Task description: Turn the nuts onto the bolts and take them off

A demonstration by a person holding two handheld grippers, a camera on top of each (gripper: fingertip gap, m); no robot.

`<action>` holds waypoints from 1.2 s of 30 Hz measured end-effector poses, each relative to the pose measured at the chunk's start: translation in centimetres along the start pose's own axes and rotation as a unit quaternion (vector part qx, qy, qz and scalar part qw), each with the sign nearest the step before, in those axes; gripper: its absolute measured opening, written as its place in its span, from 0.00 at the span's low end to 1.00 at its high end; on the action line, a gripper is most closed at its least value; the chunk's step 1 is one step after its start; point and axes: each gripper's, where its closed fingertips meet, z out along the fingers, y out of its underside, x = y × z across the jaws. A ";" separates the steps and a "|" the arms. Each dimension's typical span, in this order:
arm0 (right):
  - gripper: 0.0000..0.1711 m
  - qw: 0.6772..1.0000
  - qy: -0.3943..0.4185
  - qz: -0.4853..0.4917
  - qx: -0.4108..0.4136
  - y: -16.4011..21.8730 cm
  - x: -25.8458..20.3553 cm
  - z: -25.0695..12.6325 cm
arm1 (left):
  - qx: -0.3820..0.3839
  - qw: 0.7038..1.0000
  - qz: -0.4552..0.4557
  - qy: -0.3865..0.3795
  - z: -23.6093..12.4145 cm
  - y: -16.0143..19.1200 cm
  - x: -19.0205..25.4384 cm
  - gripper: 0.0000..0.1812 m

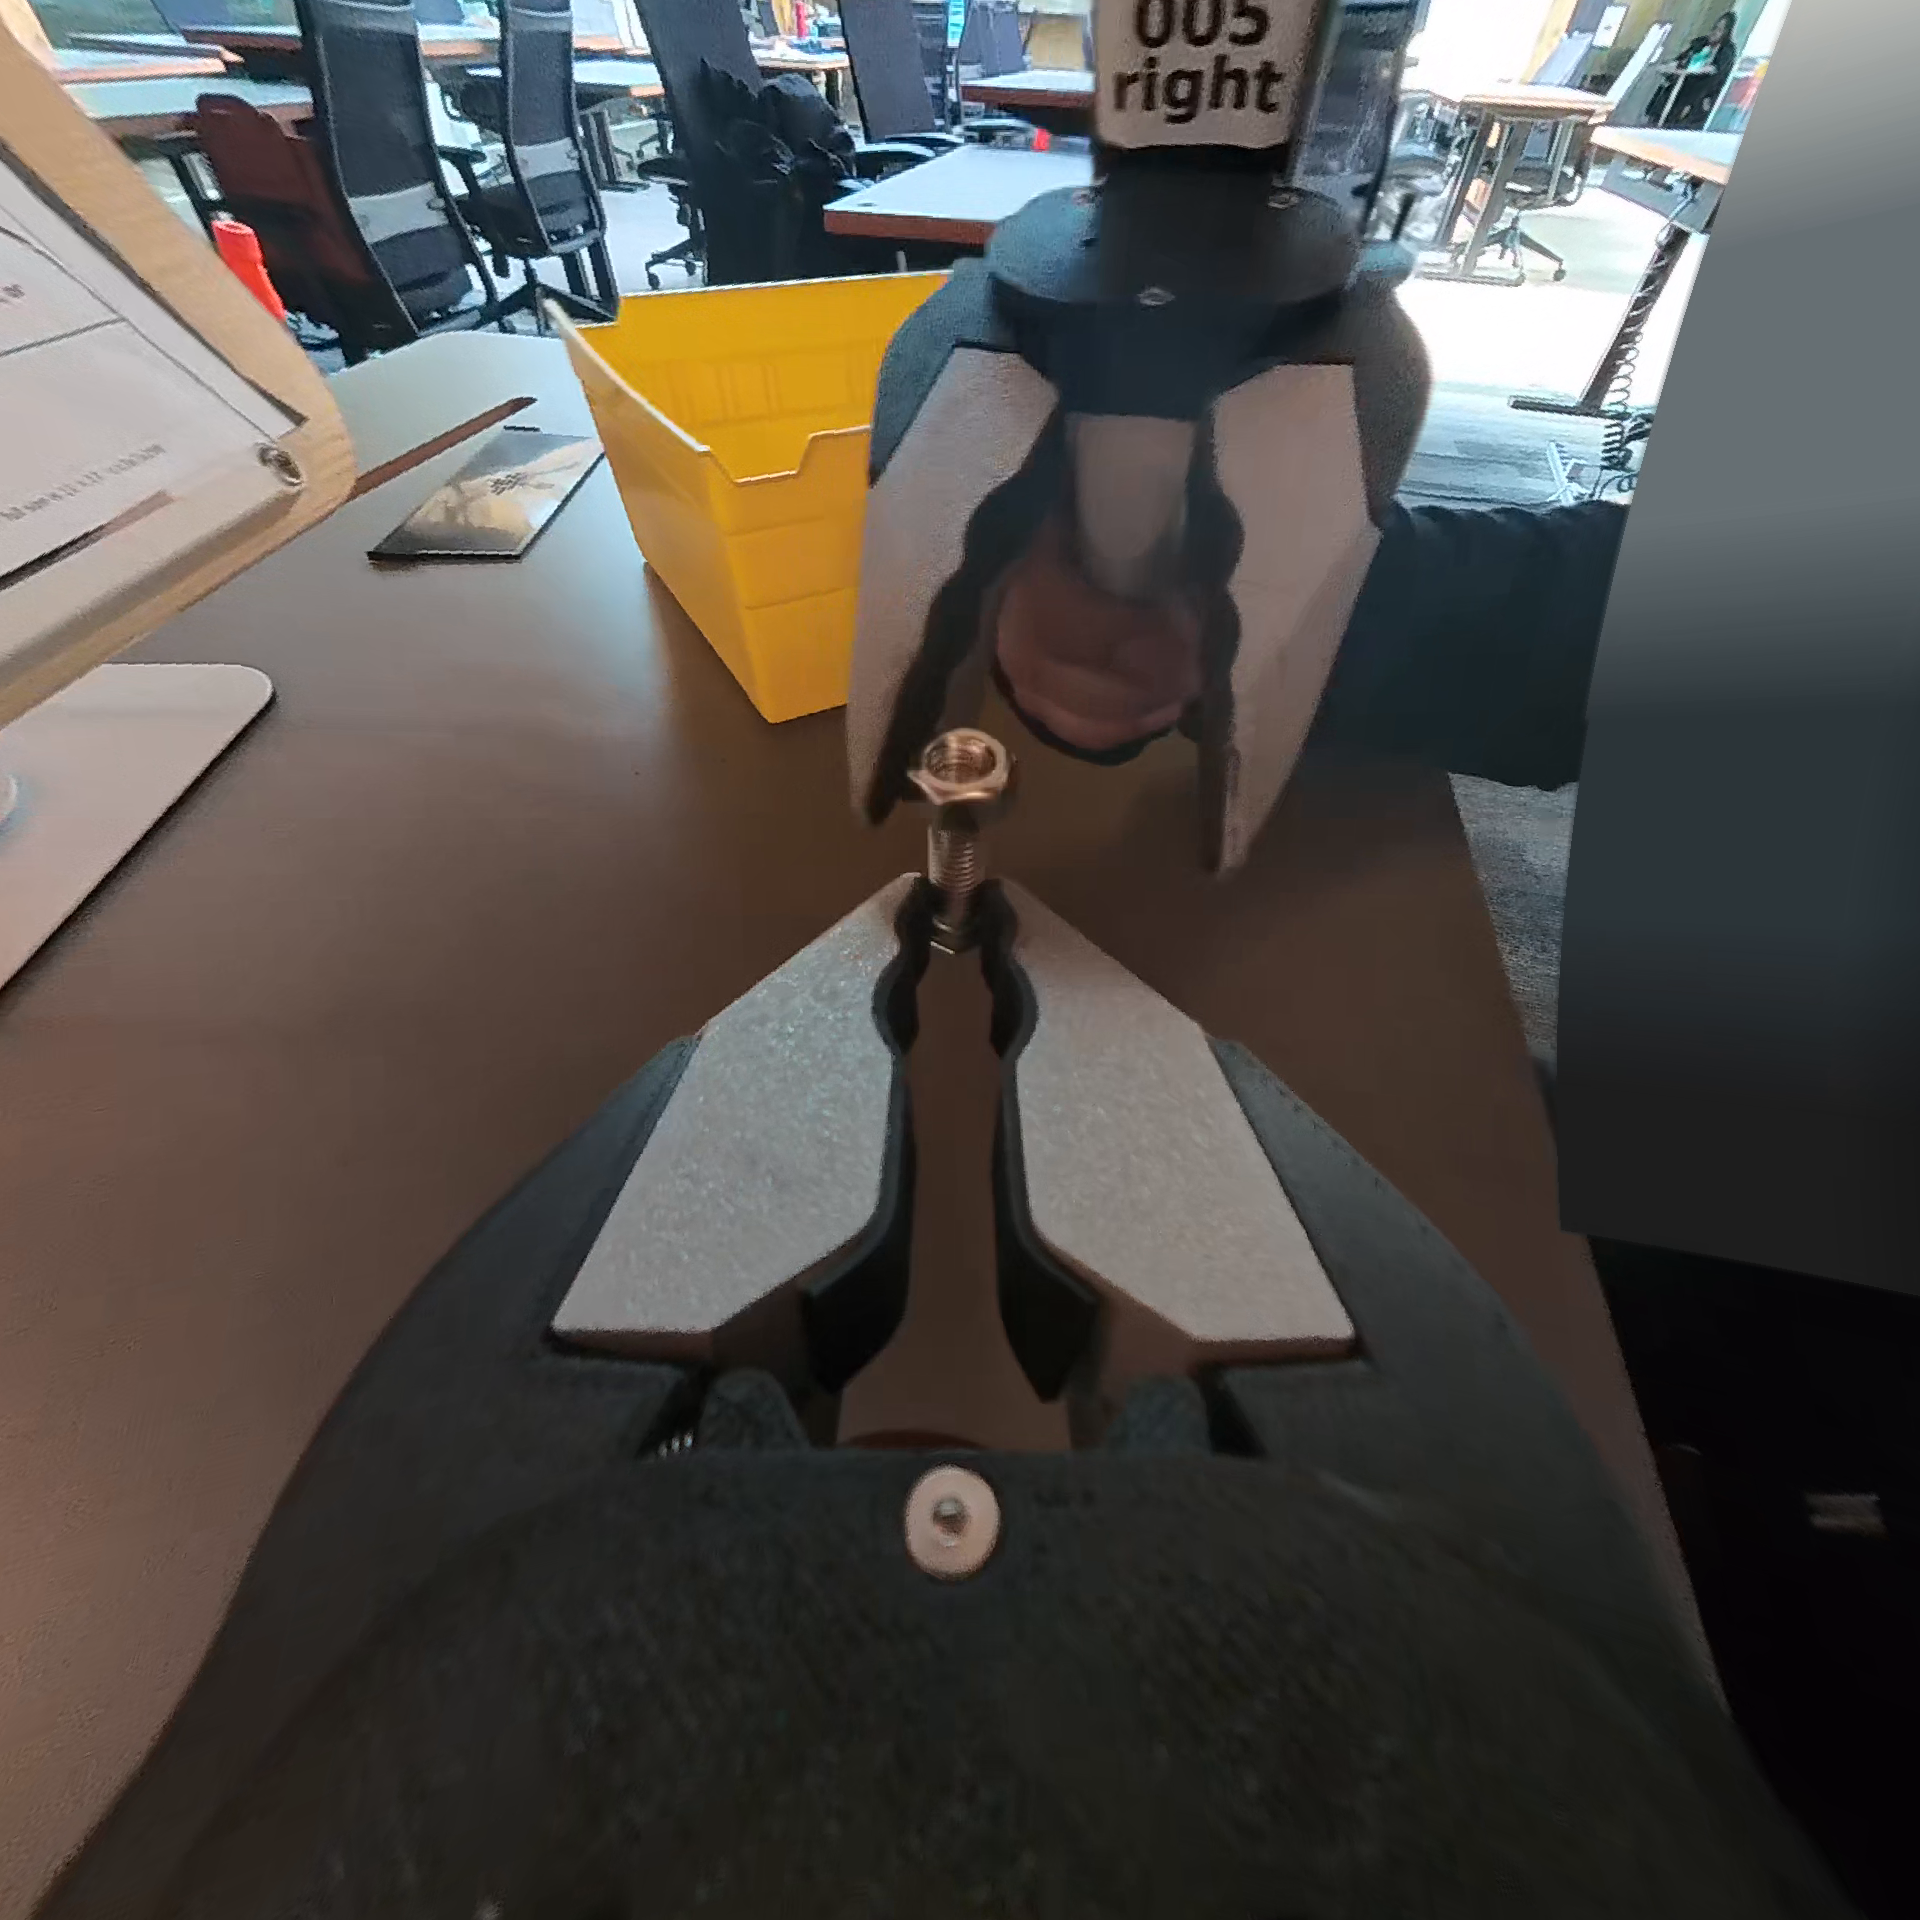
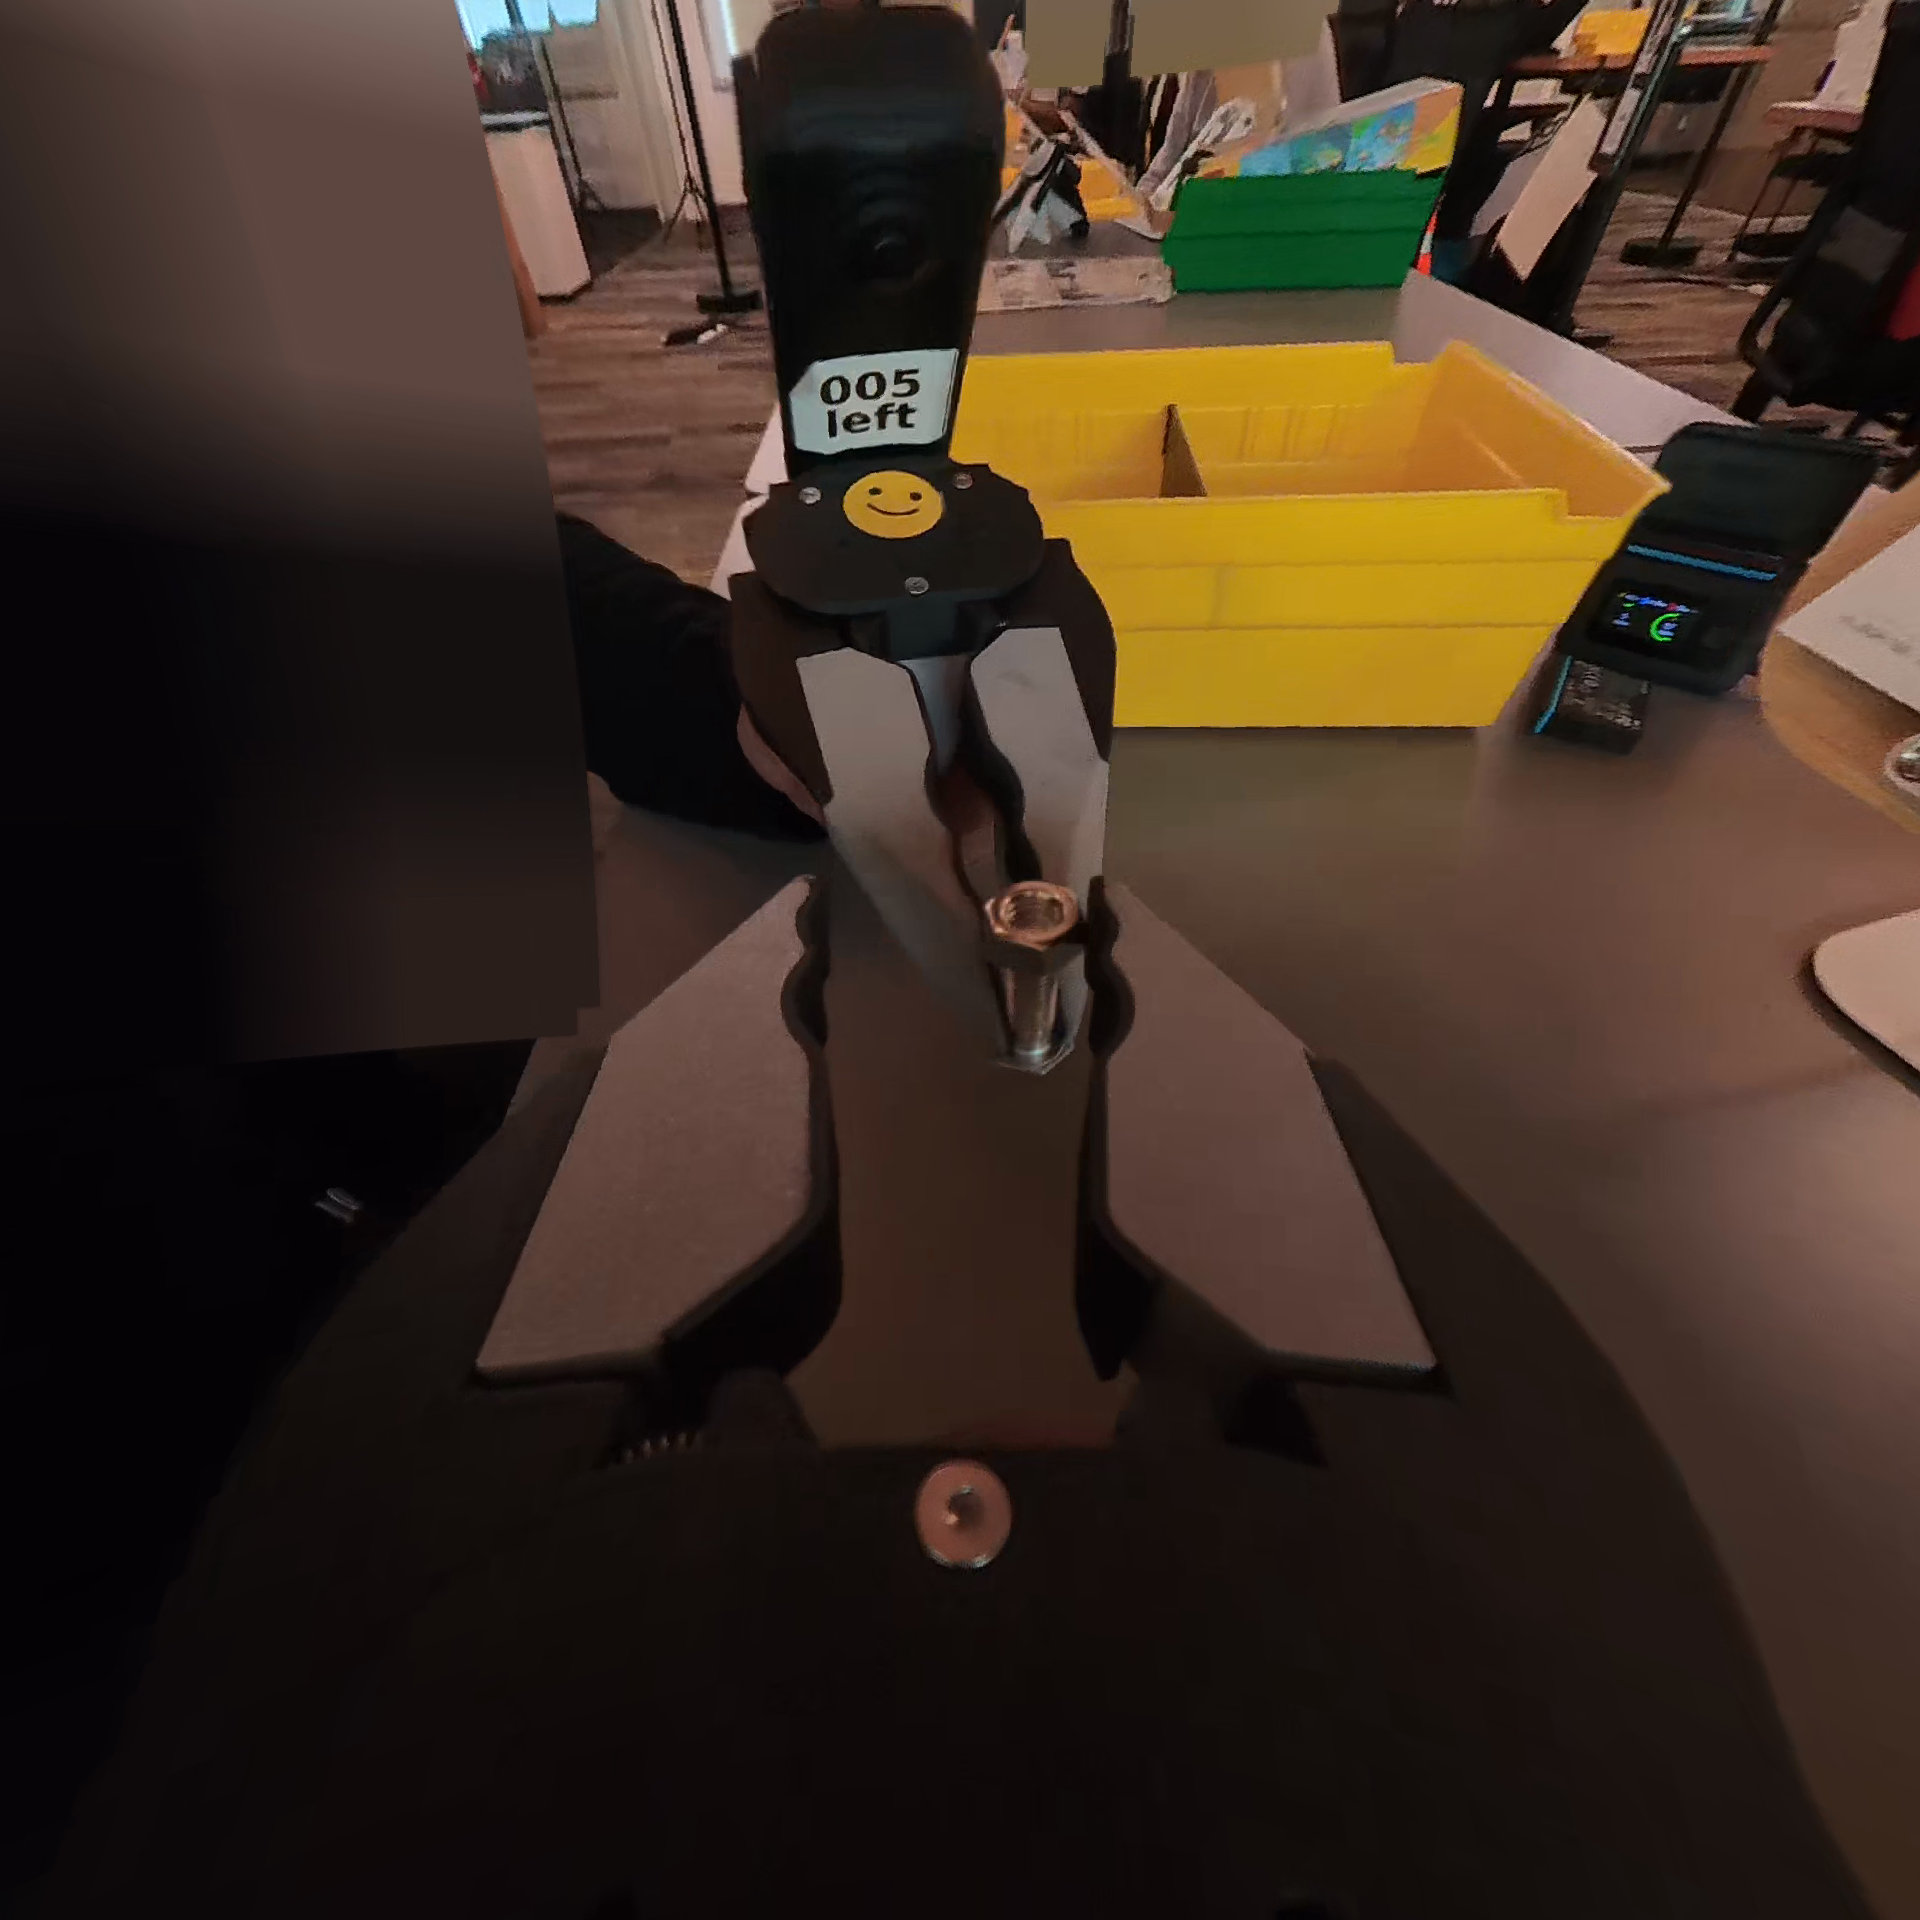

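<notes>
While the left gripper (image 1: 951,914) is closed on the lower end of the bolt (image 1: 948,854), holding it upright just above the table (image 1: 520,831), the right gripper (image 2: 956,977) stands open around the top, its fingers well apart. In the left wrist view one finger (image 1: 883,769) sits beside the nut (image 1: 958,774), which perches on the very tip of the thread; whether they touch is unclear.

Biggest risk, as I judge it: the nut looks held by only a turn or so, so a nudge from that finger could knock it off or cock it on the thread, and it might then roll off the table edge. Closing off-centre could also lever the bolt sideways in the left grip, which pinches only a short length.

Around them lies a smooth brown table carrying a yellow bin (image 2: 1351,582), a small black device with a lit screen (image 2: 1704,582) and a monitor foot (image 1: 125,769). Beyond is an office with desks and chairs.
</notes>
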 end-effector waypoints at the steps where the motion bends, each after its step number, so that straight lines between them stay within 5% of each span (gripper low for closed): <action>1: 0.28 1.000 0.007 -0.004 0.001 -0.1 0.1 -0.2 | 0.003 1.000 -0.003 -0.003 -0.2 -0.1 -0.2 0.04; 5: 0.22 1.000 0.016 0.006 0.021 -0.4 0.7 -1.6 | 0.011 1.000 -0.007 -0.009 -0.6 -0.4 -0.7 0.04; 15: 0.28 1.000 0.014 -0.005 0.007 -0.4 0.3 -0.7 | 0.007 1.000 0.003 -0.020 -0.6 -0.3 -0.8 0.04; 19: 0.16 0.999 0.012 0.006 0.037 -1.1 0.6 -2.4 | 0.014 1.000 -0.004 -0.024 -1.0 -0.6 -1.2 0.04; 22: 0.31 0.999 0.016 0.024 0.031 -1.2 1.3 -1.6 | 0.009 1.000 0.007 -0.009 -0.4 -0.5 -0.2 0.04; 27: 0.32 1.000 0.009 -0.006 -0.005 -0.2 0.1 -0.3 | 0.010 1.000 0.003 -0.028 -0.7 -0.5 -1.1 0.04; 28: 0.31 1.000 0.010 -0.013 -0.002 -0.3 -0.1 -0.9 | 0.014 0.999 -0.010 -0.044 -1.2 -0.6 -2.0 0.04; 29: 0.11 1.000 -0.008 -0.020 0.012 -0.6 -0.7 -1.6 | 0.012 0.998 -0.018 -0.054 -1.5 -0.5 -2.7 0.04; 30: 0.06 0.999 -0.013 -0.018 0.029 -1.0 -0.9 -2.2 | 0.013 0.998 -0.021 -0.056 -1.7 -0.5 -3.0 0.04; 32: 0.15 1.000 0.014 -0.007 0.024 -0.9 0.3 -2.3 | 0.019 0.999 -0.017 -0.044 -1.7 -0.7 -2.5 0.04; 34: 0.34 0.999 0.029 0.008 0.017 -1.0 1.2 -1.3 | 0.012 0.999 -0.005 -0.029 -0.9 -0.7 -1.4 0.04; 36: 0.35 1.000 0.020 0.004 0.001 -0.7 1.0 -0.1 | 0.012 1.000 0.001 -0.016 -0.4 -0.8 -0.5 0.04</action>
